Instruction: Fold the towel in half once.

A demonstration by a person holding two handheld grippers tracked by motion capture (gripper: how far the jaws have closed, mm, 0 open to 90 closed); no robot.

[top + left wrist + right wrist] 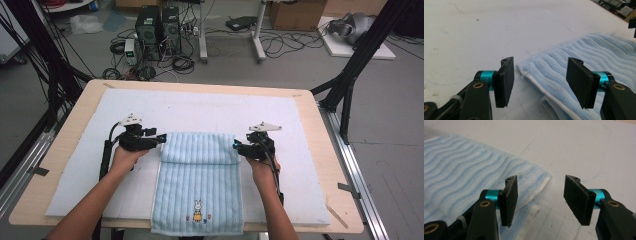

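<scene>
One towel: a light blue striped towel (199,185) lies flat on the white mat, its far end folded back over itself into a doubled band between the two grippers; its near end hangs slightly over the table's front edge.
Towel mark: a small rabbit picture (198,211) sits near the towel's near end, well behind both grippers, toward the person.
Fold, left corner: in the left gripper view the folded corner (529,67) lies on the mat in the gap between the jaws, a little ahead of them, touching neither pad; two layers show at the white hem.
Fold, right corner: in the right gripper view the folded corner (541,178) lies just ahead of the left-hand pad, with a white hem end poking out beneath; the pads do not press on it.
Left gripper (161,138): jaws spread, nothing pinched; it lies level, tips pointing at the left end of the fold and just beside it.
Right gripper (235,145): jaws spread, nothing pinched; it lies level, tips pointing at the right end of the fold and just beside it.
Hands: the left hand (125,156) and right hand (261,169) each grasp a gripper body from behind, forearms coming in from the near edge.
Mat: a white mat (210,107) stretches beyond and to both sides of the grippers.
Table: a pale wooden table (320,150) shows around the mat.
Beyond the table: computer towers (157,30) and loose cables stand on the grey floor, far ahead of the grippers.
</scene>
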